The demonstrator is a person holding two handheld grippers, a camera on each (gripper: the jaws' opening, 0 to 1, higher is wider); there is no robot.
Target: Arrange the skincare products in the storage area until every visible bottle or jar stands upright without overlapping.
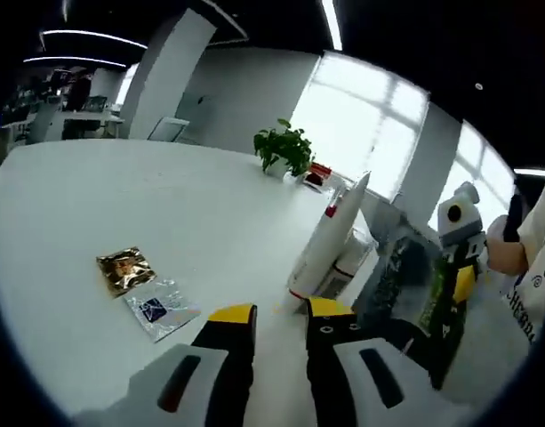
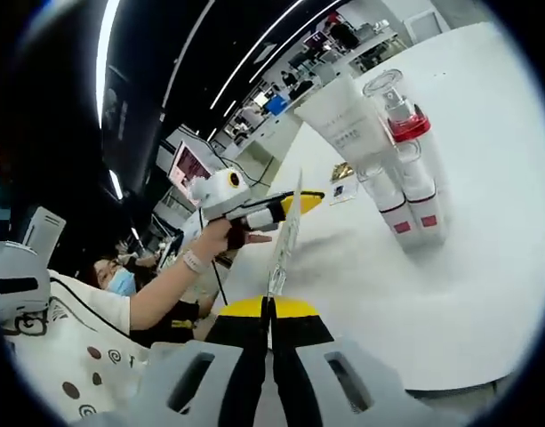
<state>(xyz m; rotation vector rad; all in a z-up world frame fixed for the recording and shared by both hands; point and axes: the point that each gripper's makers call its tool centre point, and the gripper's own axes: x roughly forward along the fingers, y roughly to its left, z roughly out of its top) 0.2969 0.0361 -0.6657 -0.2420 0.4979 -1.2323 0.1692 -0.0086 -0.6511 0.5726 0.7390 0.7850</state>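
Observation:
A white tube with a red band (image 1: pixel 328 238) leans against shorter white bottles (image 1: pixel 348 260) on the white table (image 1: pixel 165 205). My left gripper (image 1: pixel 281 318) is open just in front of the tube's base, with nothing between its yellow tips. Right of the tube hangs a clear plastic pouch (image 1: pixel 404 277). My right gripper (image 2: pixel 269 307) is shut on the pouch's thin edge (image 2: pixel 286 236). Beyond it stand a white tube (image 2: pixel 343 120), a clear-capped bottle with a red collar (image 2: pixel 398 107) and white bottles with red labels (image 2: pixel 421 203). A hand holds the left gripper (image 2: pixel 254 209) beside the pouch.
A gold sachet (image 1: pixel 124 269) and a silver sachet (image 1: pixel 161 309) lie flat on the table to the left of my left gripper. A potted plant (image 1: pixel 284 148) stands at the table's far edge. A seated person in a mask (image 2: pixel 121 283) is at the left.

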